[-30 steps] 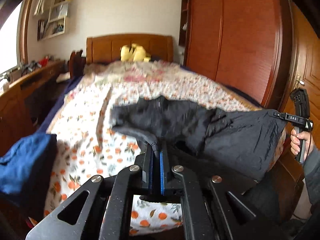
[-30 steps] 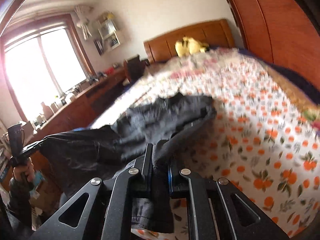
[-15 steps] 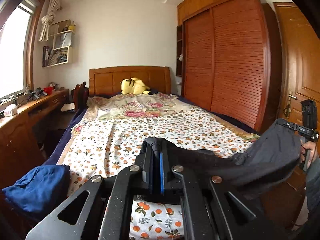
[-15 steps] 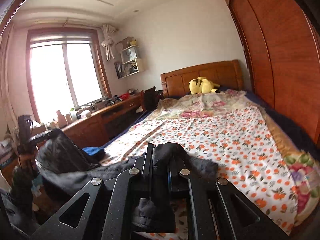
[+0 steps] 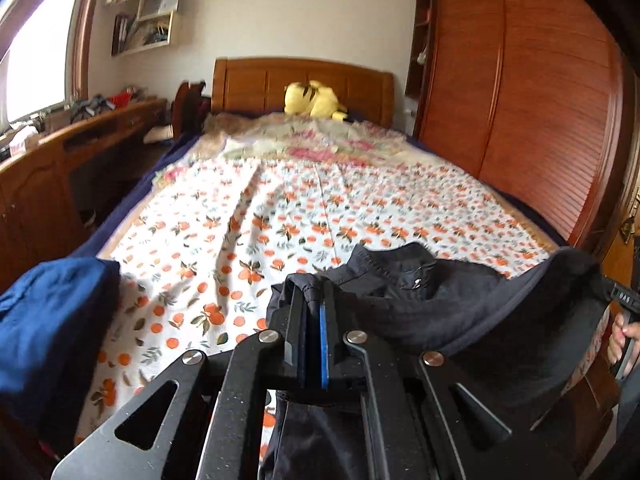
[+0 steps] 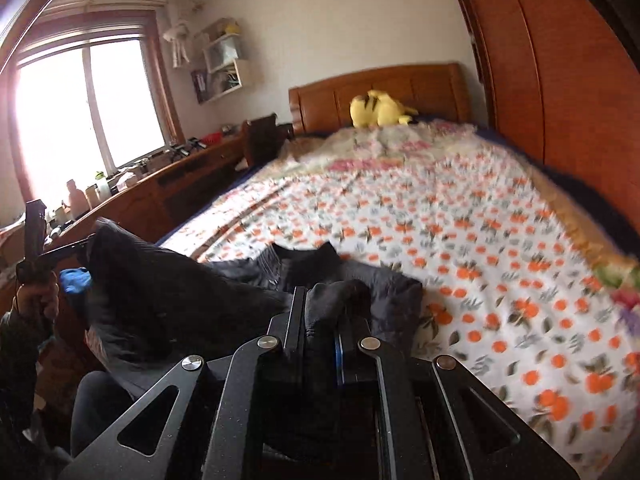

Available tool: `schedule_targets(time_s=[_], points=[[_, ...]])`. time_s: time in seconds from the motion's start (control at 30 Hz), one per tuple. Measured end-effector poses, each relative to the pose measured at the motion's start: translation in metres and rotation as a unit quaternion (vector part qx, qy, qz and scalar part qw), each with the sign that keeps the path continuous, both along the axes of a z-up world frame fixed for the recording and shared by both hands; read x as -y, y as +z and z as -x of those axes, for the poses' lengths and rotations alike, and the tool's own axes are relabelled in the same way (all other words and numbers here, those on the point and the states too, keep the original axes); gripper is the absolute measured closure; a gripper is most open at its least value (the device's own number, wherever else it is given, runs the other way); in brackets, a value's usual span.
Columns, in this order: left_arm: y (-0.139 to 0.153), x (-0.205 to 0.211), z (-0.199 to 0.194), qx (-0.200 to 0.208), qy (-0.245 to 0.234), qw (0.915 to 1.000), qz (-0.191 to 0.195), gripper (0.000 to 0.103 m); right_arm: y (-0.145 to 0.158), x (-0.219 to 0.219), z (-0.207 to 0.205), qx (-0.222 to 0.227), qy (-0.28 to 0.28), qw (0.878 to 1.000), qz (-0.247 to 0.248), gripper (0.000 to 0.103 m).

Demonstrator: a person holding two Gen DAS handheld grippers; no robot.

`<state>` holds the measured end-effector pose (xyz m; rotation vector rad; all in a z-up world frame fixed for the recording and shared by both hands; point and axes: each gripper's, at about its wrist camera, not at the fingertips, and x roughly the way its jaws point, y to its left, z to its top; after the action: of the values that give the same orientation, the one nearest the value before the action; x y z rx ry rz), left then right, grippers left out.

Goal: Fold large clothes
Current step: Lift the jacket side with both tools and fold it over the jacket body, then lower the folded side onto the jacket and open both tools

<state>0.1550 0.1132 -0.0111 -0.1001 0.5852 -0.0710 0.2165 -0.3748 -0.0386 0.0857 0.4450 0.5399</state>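
our left claw (image 5: 311,300) clamped on black garment (image 5: 460,312) edge, right claw (image 6: 326,304) pinching its other corner, cloth slung over bed (image 5: 320,208) foot

The bed (image 5: 320,208) is the big thing in the middle. At its far end stands the headboard (image 5: 300,84), with a soft toy (image 5: 314,100) lying just in front of it. A long desk (image 5: 80,136) runs along the bed's left side. A wardrobe (image 5: 520,100) stands along its right side. At the near end, clothes (image 5: 440,304) lie on the bed, and a folded pile (image 5: 52,320) sits at its near left corner.
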Motion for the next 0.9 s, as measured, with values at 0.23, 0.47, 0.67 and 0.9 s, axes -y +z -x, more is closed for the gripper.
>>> schedule_targets(time_s=[0.23, 0.47, 0.67, 0.9], points=[[-0.023, 0.004, -0.048, -0.021, 0.009, 0.9997, -0.002, 0.098, -0.009, -0.028, -0.065, -0.021, -0.013, 1.000, 0.020, 0.093], [-0.039, 0.007, -0.109, -0.032, 0.008, 0.9994, 0.013, 0.098, 0.005, -0.045, -0.134, -0.028, -0.028, 0.999, 0.018, 0.093], [-0.042, 0.016, -0.153, -0.016, -0.008, 0.9998, 0.012, 0.098, -0.004, -0.080, -0.188, -0.041, -0.061, 0.995, 0.062, 0.093], [-0.052, 0.008, -0.153, 0.013, -0.005, 0.9999, 0.007, 0.098, -0.018, -0.107, -0.225, -0.061, -0.095, 0.989, 0.097, 0.093]])
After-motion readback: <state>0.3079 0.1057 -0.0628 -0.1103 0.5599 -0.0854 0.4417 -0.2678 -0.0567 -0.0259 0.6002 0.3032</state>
